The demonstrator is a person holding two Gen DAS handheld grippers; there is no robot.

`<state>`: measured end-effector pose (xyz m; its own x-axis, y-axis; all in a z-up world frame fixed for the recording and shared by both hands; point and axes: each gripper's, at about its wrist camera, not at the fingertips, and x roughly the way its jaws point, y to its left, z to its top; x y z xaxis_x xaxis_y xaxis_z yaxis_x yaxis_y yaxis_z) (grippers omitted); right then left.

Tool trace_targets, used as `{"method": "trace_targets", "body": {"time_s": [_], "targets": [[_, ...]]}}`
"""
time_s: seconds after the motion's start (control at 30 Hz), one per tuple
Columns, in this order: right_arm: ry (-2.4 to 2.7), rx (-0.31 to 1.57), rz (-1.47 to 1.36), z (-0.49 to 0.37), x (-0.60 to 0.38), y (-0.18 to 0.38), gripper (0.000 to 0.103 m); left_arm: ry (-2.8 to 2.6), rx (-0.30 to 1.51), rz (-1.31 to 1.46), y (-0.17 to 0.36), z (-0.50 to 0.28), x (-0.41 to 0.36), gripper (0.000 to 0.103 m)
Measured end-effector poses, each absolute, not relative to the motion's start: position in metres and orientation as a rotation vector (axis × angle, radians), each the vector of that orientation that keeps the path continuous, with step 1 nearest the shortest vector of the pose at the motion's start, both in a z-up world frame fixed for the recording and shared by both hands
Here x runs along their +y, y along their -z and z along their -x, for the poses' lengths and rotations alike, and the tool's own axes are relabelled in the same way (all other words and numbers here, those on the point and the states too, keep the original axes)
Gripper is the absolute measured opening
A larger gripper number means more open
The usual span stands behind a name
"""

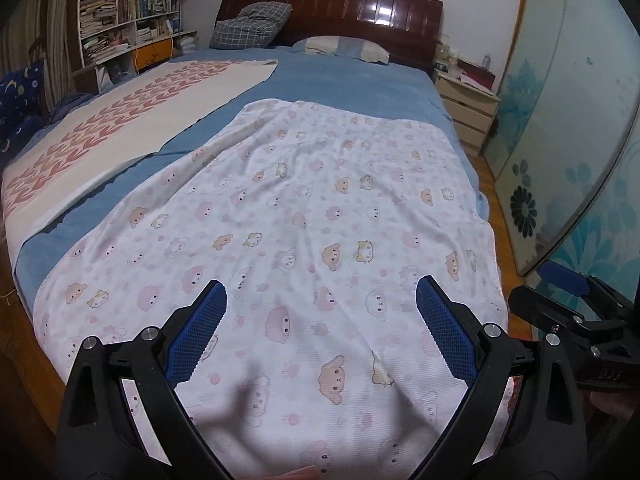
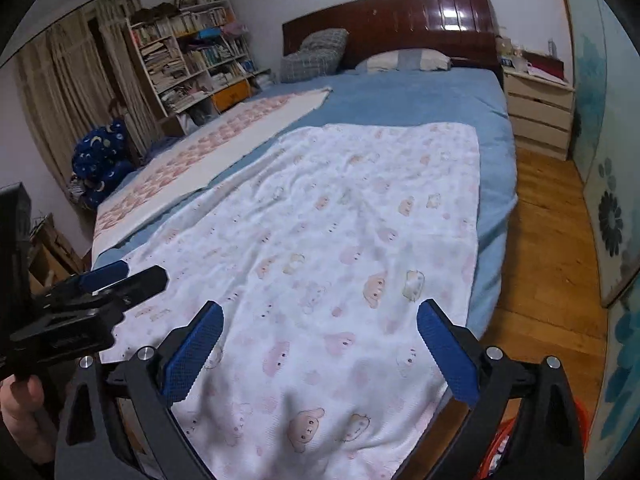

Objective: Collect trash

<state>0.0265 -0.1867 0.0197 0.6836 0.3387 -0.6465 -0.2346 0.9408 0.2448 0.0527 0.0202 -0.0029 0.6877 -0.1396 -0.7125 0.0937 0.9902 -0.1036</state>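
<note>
- Left gripper [image 1: 321,292]: jaws spread wide, nothing between the blue pads; held above the near end of the bed.
- Right gripper [image 2: 320,316]: jaws likewise spread wide, holding nothing; held just right of the left gripper, over the near right part of the bed.
- Trash: no piece can be made out on the bed or the floor in either view; an orange-red item [image 2: 505,436] shows at the near right, behind the right gripper's arm, too hidden to identify.
- Cartoon-print blanket [image 1: 320,208]: white with pink faces, spread flat over the near centre of the bed.
- Blue sheet [image 1: 352,84]: covers the mattress beneath.
- Red-patterned white cloth [image 1: 120,120]: lies along the left side.
- Two pillows: checked one [image 1: 252,24] far left, striped one [image 1: 340,48] far centre, against the headboard [image 1: 360,4].
- Bookshelf [image 1: 120,8]: far left.
- Nightstand [image 1: 468,116]: far right, on wooden floor [image 2: 552,248].
</note>
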Motion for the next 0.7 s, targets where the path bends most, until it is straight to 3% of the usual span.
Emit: {"method": "trace_targets", "body": {"time_s": [0.7], "targets": [[-0.366,0.797,-0.169,-0.0259,-0.1819,-0.0214,0.096,0.104,0.822,0.085,0.0065,-0.0498,0.0291,0.095]]}}
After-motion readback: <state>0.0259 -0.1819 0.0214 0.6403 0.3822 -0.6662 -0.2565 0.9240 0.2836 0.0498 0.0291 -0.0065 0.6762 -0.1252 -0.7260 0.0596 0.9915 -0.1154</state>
